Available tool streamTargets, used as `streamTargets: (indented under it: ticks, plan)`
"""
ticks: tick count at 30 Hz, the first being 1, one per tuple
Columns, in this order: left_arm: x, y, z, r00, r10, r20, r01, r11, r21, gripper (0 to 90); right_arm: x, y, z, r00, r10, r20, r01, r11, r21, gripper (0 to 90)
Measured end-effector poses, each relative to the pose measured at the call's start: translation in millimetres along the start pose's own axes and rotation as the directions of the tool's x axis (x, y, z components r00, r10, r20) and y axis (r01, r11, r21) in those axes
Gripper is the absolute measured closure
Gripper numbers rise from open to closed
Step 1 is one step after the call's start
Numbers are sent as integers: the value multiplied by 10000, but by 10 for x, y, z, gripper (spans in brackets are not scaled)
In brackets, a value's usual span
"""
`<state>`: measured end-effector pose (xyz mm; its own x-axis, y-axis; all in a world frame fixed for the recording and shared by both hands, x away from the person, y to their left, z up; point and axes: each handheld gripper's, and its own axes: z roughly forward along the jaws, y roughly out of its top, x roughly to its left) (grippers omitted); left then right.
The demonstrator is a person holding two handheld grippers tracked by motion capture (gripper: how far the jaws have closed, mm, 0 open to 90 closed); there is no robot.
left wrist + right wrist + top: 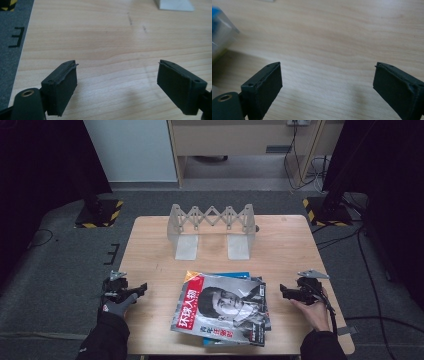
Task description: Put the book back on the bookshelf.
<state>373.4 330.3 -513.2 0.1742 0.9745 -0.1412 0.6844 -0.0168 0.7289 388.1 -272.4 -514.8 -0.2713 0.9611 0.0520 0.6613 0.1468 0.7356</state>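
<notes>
- The stack of magazines (222,310) lies flat near the front edge of the wooden table (150,245), slightly fanned and skewed, with a red-and-grey cover on top and blue edges poking out beneath; that looseness gives the grippers corners and edges to get at
- The left gripper (141,287) sits near the table's left edge, just left of the stack, its jaws spread wide with nothing between them; in the left gripper view its pads (62,87) frame bare wood alone
- The right gripper (283,290) hovers off the stack's right side, also released and empty; the right gripper view shows its pads (265,87) well apart over the wood, with a blurred corner of the magazines (220,37) at the left
- Both tools point inward from opposite sides, so I judge the person is flanking the pile to work it with 2 hands
- A white folding rack (212,227) stands upright at the far side, stretched open, well apart from the pile; its slots look meant to take the magazines on edge
- No magazine is lifted yet, so I take it the sorting has not started
</notes>
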Motion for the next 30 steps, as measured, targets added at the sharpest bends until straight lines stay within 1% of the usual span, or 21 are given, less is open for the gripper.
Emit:
streamTargets:
  ticks: [1,2,3,4,5,6,7,8,10,11,12,13,14,17,18,20,24,26,27,28,30]
  plan:
    - [-35,17,-40,9997,253,-10,-254,9996,-96,157,-6,21,-29,9998,189,-10,-189,9998,-34,74]
    - [-65,29,-71,9996,268,80,-266,9994,-219,161,-13,36,-58,9986,493,-185,-493,9988,-42,73]
    - [-84,38,-92,9995,167,252,-159,9994,-310,164,-17,43,-76,9977,640,-207,-640,9979,-14,67]
    - [-110,53,-116,9987,53,511,-32,9992,-409,166,-14,53,-92,9966,788,-248,-788,9969,14,66]
    - [-140,67,-137,9977,48,680,-11,9986,-535,167,-16,67,-111,9966,733,-368,-737,9972,-83,65]
    - [-169,79,-158,9972,50,753,-2,9980,-628,169,-10,82,-130,9965,754,-360,-761,9969,-179,68]
    - [-194,92,-179,9966,105,817,-51,9978,-663,171,-1,94,-145,9958,826,-386,-836,9962,-248,65]
    - [-229,105,-207,9957,180,907,-111,9971,-752,172,11,106,-158,9950,859,-512,-875,9957,-313,55]
    - [-278,118,-248,9947,321,972,-235,9958,-882,179,44,132,-185,9962,724,-492,-742,9966,-353,54]
    - [-303,123,-270,9936,412,1050,-317,9953,-912,180,63,140,-199,9965,642,-544,-665,9970,-409,52]
    - [-333,129,-296,9914,389,1250,-273,9952,-937,184,79,147,-216,9968,581,-552,-603,9974,-393,57]
    - [-350,133,-311,9899,410,1357,-283,9951,-945,189,98,155,-235,9970,558,-544,-581,9974,-417,58]
    - [-376,136,-332,9883,426,1467,-283,9947,-987,193,109,160,-250,9963,568,-643,-595,9973,-422,59]
    - [-457,136,-381,9805,444,1917,-246,9942,-1043,201,152,173,-310,9947,542,-868,-593,9967,-564,70]
    - [-485,134,-394,9783,508,2011,-305,9942,-1032,203,163,177,-331,9946,535,-893,-583,9969,-521,70]
    - [-556,127,-421,9722,666,2243,-441,9936,-1040,208,189,174,-382,9948,417,-924,-475,9970,-613,76]
    - [-672,112,-459,9619,967,2557,-734,9924,-992,220,254,183,-468,9952,297,-937,-377,9957,-844,81]
    - [-735,91,-474,9568,1023,2722,-796,9925,-932,226,302,196,-498,9940,292,-1057,-391,9948,-936,85]
    - [-768,77,-478,9532,1049,2836,-828,9926,-886,229,328,196,-514,9929,322,-1142,-431,9946,-947,91]
    - [-811,56,-481,9495,1087,2942,-885,9928,-811,233,353,193,-526,9922,280,-1215,-397,9947,-948,92]
    - [-883,26,-490,9451,1215,3032,-1049,9920,-704,237,417,185,-552,9914,99,-1308,-224,9953,-945,100]
